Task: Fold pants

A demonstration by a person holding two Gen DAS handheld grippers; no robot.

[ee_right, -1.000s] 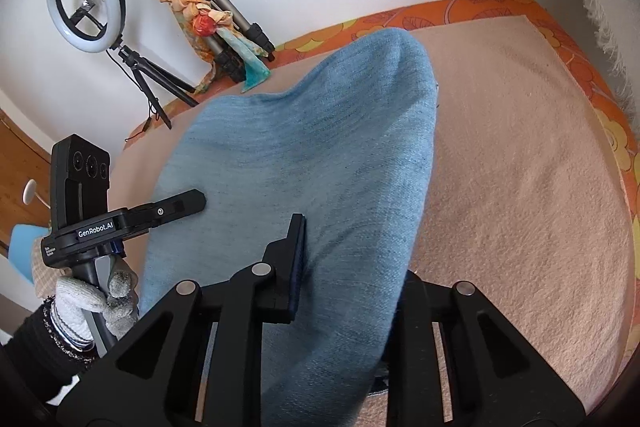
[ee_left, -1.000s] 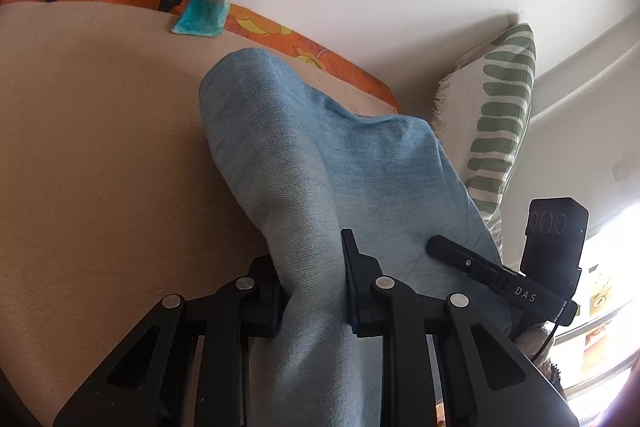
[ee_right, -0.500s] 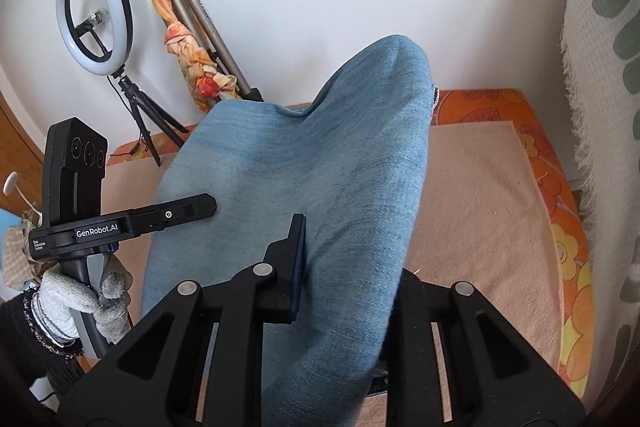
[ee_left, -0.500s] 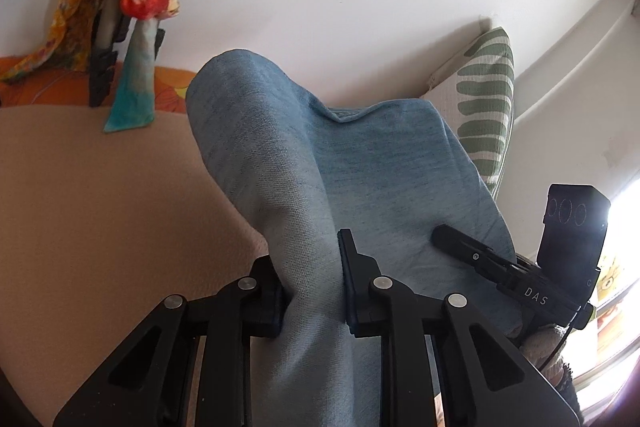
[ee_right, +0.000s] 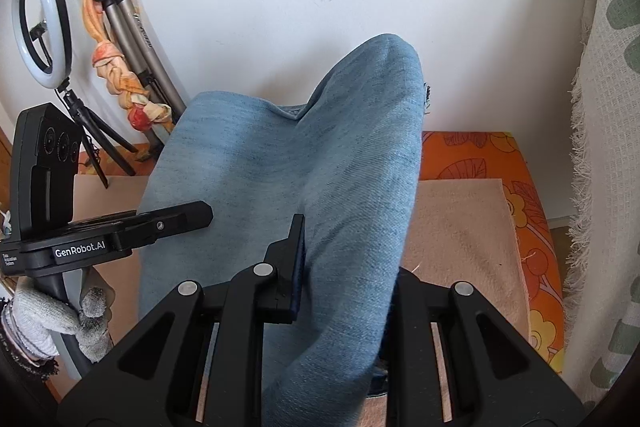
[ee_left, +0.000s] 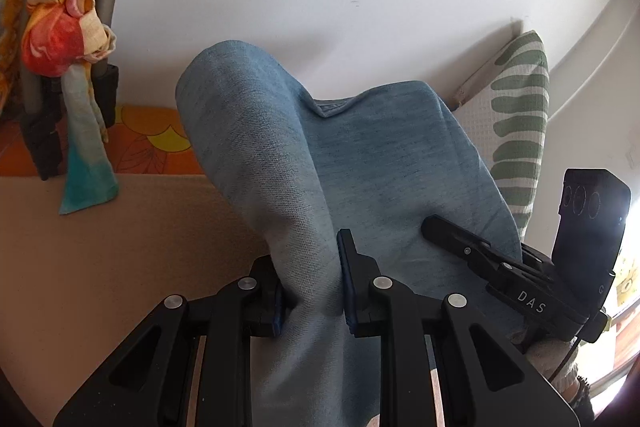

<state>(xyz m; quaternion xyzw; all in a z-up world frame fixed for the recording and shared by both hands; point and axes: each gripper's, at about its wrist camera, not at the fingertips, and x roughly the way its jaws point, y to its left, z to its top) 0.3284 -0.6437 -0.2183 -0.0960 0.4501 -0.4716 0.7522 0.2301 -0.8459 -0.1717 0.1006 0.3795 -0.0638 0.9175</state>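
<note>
The left gripper [ee_left: 312, 283] squeezed a bunch of the blue pants [ee_left: 360, 163] between its fingers. The right gripper [ee_right: 344, 267] pinched the same pants too. The pants hung lifted between them above the tan bed [ee_left: 100, 247], with a striped pillow [ee_left: 516, 131] at 2 o'clock.

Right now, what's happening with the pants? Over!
Left gripper and right gripper both clamped on blue pants. Pants held up above bed. Nothing blocking.
</note>
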